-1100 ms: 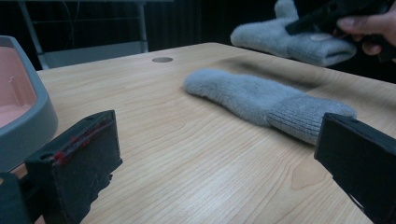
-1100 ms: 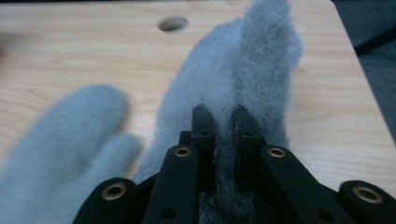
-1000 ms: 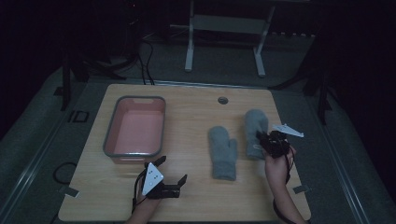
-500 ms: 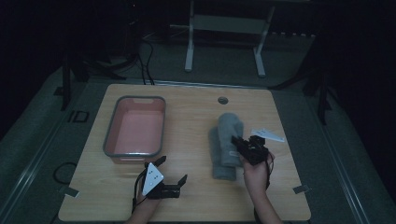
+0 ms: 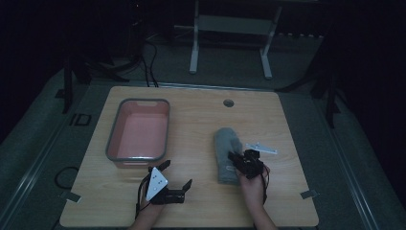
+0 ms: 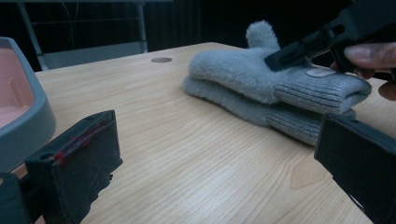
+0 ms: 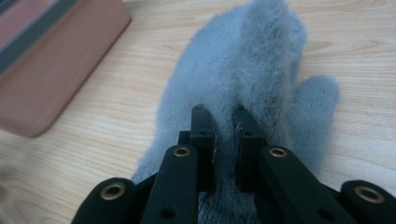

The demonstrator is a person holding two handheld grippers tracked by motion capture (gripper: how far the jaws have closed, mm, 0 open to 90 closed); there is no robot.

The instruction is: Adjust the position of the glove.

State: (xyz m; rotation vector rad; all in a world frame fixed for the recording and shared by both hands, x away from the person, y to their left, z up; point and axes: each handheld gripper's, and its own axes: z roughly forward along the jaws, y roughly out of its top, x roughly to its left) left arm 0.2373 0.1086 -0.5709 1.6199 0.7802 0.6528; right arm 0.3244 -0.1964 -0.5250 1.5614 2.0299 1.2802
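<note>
- Here, two fuzzy grey knitted mittens (image 5: 227, 154) lie stacked one on the other on the light wooden table (image 5: 191, 124), right of its middle; in the left gripper view the upper mitten (image 6: 275, 77) rests squarely on the lower mitten (image 6: 261, 112), ribbed cuffs on the same side and a thumb sticking up at the far end.
- The right gripper (image 5: 238, 161) is at the cuff end of the stack, its two black jaws clenched on a pinch of the upper mitten's fleece, which shows squeezed between the pads in the right gripper view (image 7: 224, 140).
- The person's right hand (image 5: 253, 184) holds that gripper from the near edge of the table.
- The left gripper (image 5: 177, 179) rests near the front edge, well apart from the mittens, jaws spread wide with nothing between them.
- A rectangular grey-rimmed plastic tub with a pink inside (image 5: 139, 135) sits on the left half of the table, just beyond the left gripper.
- A small round hole (image 5: 228, 103) marks the tabletop near its far edge.
</note>
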